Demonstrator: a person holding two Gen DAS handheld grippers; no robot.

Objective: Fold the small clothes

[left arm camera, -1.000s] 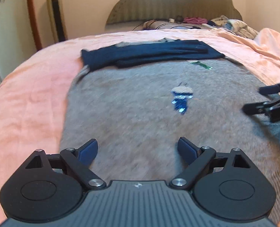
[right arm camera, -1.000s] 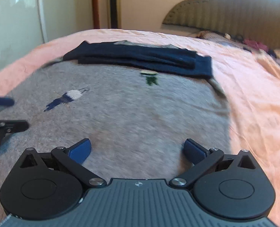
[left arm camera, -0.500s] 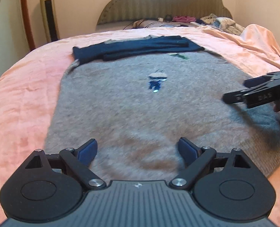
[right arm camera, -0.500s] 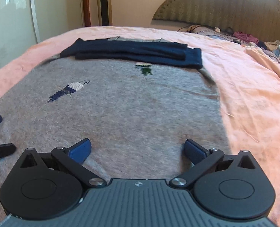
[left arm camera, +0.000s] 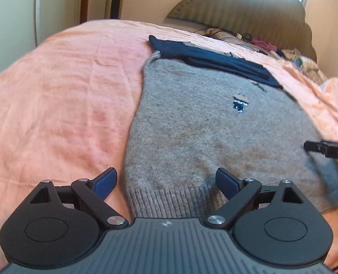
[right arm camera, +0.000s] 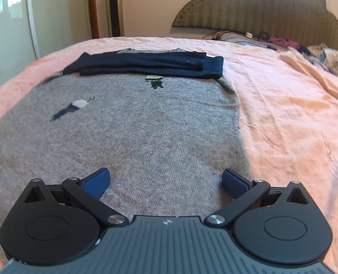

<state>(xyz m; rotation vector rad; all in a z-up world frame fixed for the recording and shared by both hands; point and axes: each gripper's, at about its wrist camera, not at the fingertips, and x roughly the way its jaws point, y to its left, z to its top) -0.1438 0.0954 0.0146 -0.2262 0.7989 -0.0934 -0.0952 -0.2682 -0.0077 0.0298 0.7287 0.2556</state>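
- Now my left gripper [left arm camera: 166,182] gapes over the sweater's [left arm camera: 205,132] ribbed hem corner.
- My right gripper [right arm camera: 165,181] is spread wide above it.
- Sweater lies flat on the pink bedspread [right arm camera: 283,118], navy sleeves [right arm camera: 146,65] folded across.

Free room, as we find it: bare pink bedspread [left arm camera: 54,105] left of the grey sweater [left arm camera: 191,137], and more of it to the sweater's right [right arm camera: 294,125]. Obstacles: folded navy garment [right arm camera: 146,65] across the sweater's far end; heaped clothes [right arm camera: 283,42] against the headboard [right arm camera: 260,6]; tower fan [right arm camera: 114,6] by the wall.
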